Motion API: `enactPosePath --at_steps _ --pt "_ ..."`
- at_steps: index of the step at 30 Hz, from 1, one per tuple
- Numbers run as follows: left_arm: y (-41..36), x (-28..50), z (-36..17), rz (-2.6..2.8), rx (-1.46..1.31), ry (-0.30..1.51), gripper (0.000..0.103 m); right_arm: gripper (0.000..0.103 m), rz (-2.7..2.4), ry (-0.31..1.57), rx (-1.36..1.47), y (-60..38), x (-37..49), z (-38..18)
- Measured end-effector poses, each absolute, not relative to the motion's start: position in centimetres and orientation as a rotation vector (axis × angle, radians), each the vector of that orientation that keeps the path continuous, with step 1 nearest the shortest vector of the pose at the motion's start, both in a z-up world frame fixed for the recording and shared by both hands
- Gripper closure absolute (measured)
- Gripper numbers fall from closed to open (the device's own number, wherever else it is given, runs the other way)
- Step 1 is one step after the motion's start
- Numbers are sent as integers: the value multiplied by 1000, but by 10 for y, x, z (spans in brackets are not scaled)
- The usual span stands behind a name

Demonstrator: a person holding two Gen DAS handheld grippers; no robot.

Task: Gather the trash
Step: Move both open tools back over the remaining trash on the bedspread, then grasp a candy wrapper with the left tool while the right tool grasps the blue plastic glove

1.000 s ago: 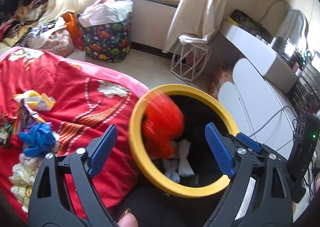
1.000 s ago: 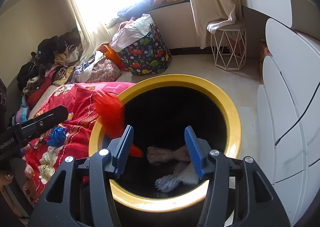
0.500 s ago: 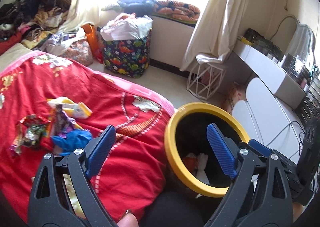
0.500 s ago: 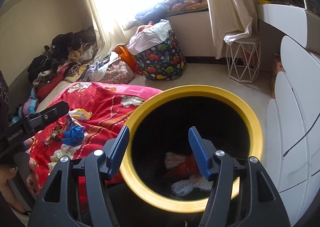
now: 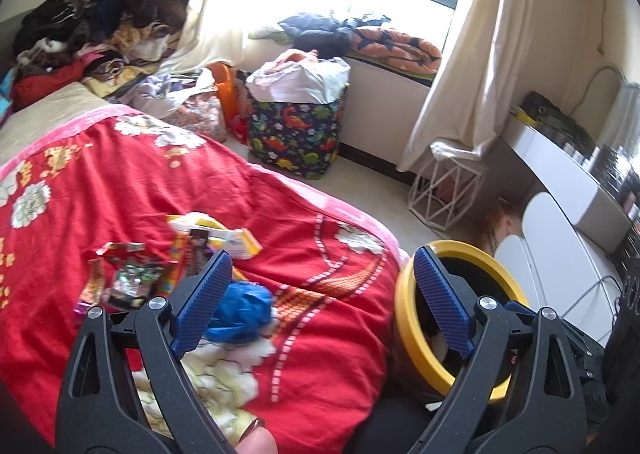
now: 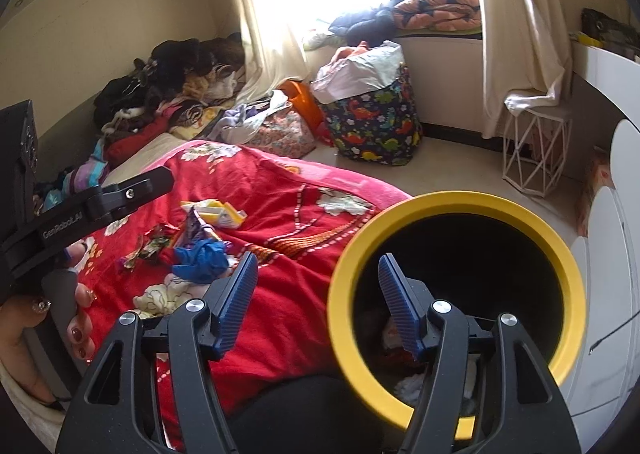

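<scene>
Hovering above the bed's edge, the left gripper [image 5: 320, 298] stands with its blue pads wide apart and nothing between them; no pad touches anything; a crumpled blue wrapper [image 5: 242, 310] lies on the red blanket [image 5: 120, 173] just behind its left finger, partly hidden by it. Beyond that wrapper a loose cluster of trash rests on the blanket: a yellow-and-white packet [image 5: 224, 234], a dark foil wrapper [image 5: 132, 280] and a purple one whose print is too blurred to read. The right gripper [image 6: 316, 302] is likewise empty, its jaws parted about halfway and clear of everything; its right pad shows in front of the mouth of the yellow-rimmed bin [image 6: 560, 266], its left pad in front of the blanket. Inside the bin's dark hollow, white and red scraps lie at the bottom. The bin stands beside the bed, against the blanket's hanging edge. A hand [image 6: 60, 318] with painted nails grips the left tool's handle at the left of the right wrist view.
</scene>
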State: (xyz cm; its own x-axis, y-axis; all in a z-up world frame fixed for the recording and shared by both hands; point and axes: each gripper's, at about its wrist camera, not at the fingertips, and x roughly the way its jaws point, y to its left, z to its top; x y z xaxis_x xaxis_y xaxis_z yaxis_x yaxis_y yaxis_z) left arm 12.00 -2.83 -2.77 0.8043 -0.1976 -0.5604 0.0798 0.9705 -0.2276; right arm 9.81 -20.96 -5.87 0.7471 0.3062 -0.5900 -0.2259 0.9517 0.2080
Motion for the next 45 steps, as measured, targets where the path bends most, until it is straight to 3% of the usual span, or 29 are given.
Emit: enactPosePath --at_steps 27,37,41,45 --pt "118 112 -67 168 -361 687 19 42 494 759 10 -94 144 -89" --pt "143 108 -94 220 -402 741 35 43 531 815 -3 -54 170 -111" --pt "151 107 -107 232 -439 771 43 54 529 876 14 -44 185 -127" --pt "157 108 -116 228 -480 791 56 81 539 926 23 -42 192 -141"
